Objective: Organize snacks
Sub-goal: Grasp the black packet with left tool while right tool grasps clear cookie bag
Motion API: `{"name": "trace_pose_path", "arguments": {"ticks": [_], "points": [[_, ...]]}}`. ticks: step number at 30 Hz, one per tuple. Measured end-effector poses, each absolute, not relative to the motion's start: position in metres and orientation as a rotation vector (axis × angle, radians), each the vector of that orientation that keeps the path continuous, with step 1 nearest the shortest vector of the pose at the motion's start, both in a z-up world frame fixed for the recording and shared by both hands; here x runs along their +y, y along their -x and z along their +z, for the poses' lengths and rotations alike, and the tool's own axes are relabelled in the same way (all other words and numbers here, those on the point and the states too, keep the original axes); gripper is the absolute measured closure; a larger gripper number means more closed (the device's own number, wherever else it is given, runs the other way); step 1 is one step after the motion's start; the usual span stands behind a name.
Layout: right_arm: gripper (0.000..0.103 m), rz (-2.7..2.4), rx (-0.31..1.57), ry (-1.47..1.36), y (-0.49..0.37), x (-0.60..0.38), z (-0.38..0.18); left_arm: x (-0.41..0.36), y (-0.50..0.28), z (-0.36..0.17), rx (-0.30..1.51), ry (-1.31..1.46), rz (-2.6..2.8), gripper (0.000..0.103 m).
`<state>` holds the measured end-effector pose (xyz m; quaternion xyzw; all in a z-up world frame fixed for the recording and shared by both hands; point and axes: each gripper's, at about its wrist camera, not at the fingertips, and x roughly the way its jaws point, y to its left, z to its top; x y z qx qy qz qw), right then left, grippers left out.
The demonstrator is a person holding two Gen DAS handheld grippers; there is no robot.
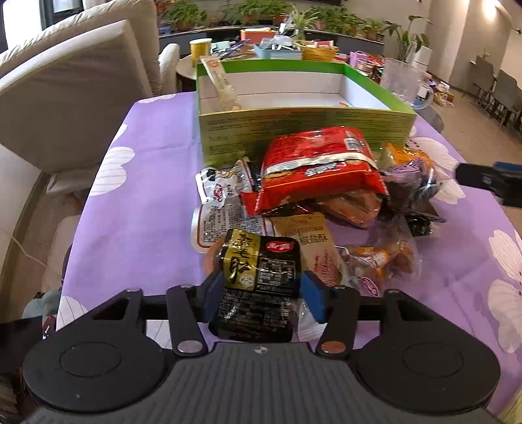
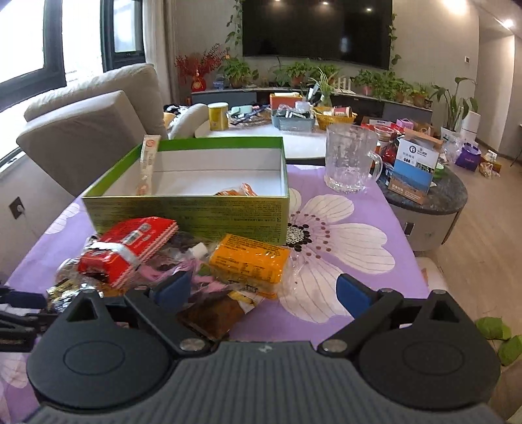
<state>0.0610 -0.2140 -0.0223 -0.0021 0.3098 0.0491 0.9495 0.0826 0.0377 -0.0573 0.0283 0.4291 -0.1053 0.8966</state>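
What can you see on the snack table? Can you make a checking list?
Surface: purple flowered tablecloth.
Job's things: green box open, a long stick packet leaning inside; snack pile in front of it.
Clutter: glass mug beside the box.
Grippers: left tongs shut on a black snack packet; right tongs open, holding nothing.
Cables: nothing seen on the table.
Surroundings: sofa, potted plants, TV.

left gripper (image 1: pixel 261 295) | black linkages | blue pads | silver rivets | ribbed grey body
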Motion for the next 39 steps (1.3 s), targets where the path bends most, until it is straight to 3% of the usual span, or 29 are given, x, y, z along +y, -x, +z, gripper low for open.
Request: {"name": "trace_pose_path", "arguments": {"ticks": [5,13,15,16,21,24,26,28,32,39], "points": [[0.035,0.229,0.638,-0.054,-0.043,-0.203,-0.020,0.043,-0.087,-0.059,0.888,-0.019,-0.207,0.049],[0.035,0.353,0.682,0.106,-0.036,-0.142,-0.042,0.054,-0.087,-0.062,0.875,0.070,-0.227,0.050],[0.035,0.353,0.711,0.112,-0.040,-0.135,-0.047,0.056,-0.084,-0.060,0.860,0.082,-0.239,0.078],[0.035,0.347,0.728,0.115,-0.043,-0.132,-0.050,0.057,-0.084,-0.059,0.857,0.074,-0.238,0.087],[0.035,0.314,0.789,0.096,-0.054,-0.123,-0.062,0.065,-0.084,-0.059,0.873,0.116,-0.251,0.086],[0.035,0.301,0.802,0.087,-0.058,-0.121,-0.065,0.066,-0.083,-0.060,0.866,0.114,-0.236,0.079],[0.035,0.296,0.800,0.096,-0.058,-0.118,-0.066,0.066,-0.082,-0.059,0.865,0.117,-0.224,0.056],[0.035,0.296,0.790,0.111,-0.057,-0.116,-0.065,0.069,-0.080,-0.058,0.840,0.121,-0.219,0.049],[0.035,0.286,0.778,0.126,-0.058,-0.114,-0.067,0.069,-0.077,-0.053,0.798,0.110,-0.245,0.043],[0.036,0.324,0.751,0.121,-0.054,-0.122,-0.060,0.056,-0.081,-0.055,0.805,0.069,-0.295,0.041]]}}
